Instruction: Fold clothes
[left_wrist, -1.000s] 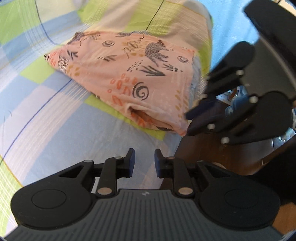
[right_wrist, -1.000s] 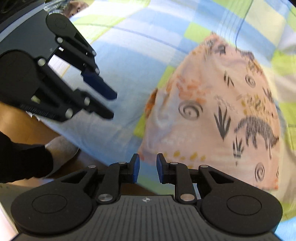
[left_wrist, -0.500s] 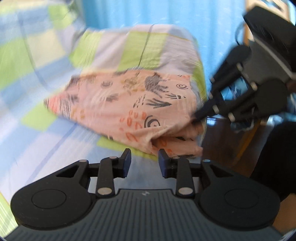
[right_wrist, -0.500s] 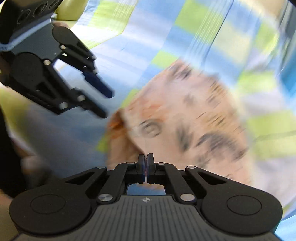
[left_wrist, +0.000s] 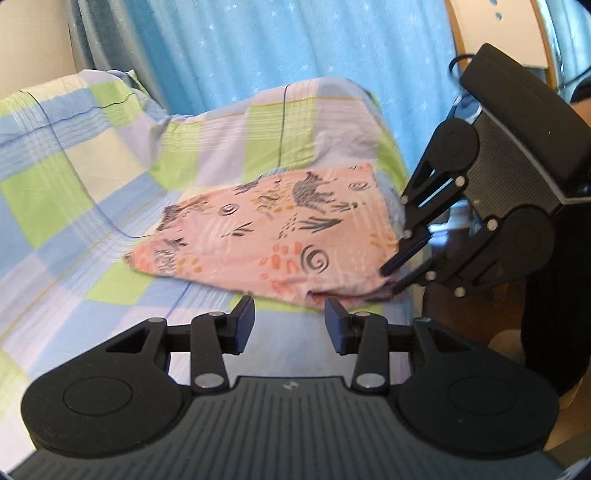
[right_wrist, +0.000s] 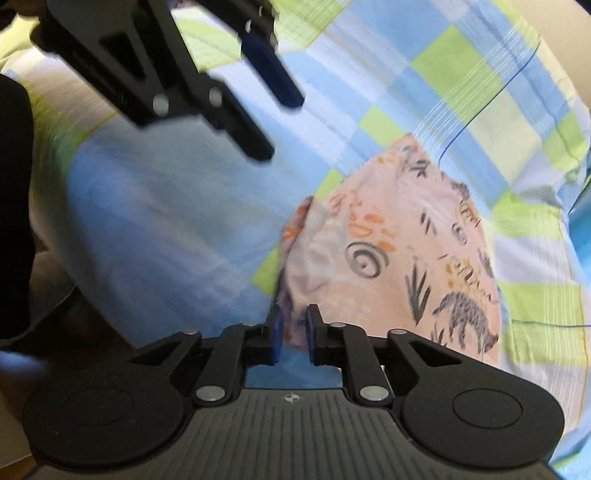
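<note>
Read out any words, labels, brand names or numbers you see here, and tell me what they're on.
No readable words or numbers.
Left gripper body: a small embossed logo mark, no letters.
Right gripper body: the same kind of small mark, no letters.
Pink garment: printed animals, spirals and leaves only, no text.

a home bedroom: checked bedsheet (left_wrist: 92, 173), blue curtain (left_wrist: 295, 44), wooden floor (left_wrist: 458, 321)

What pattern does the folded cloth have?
Pink cloth with dark animals, spirals and leaves; clearest in the left wrist view.

Folded garment (left_wrist: 280, 236) on bedsheet (left_wrist: 92, 184)
</note>
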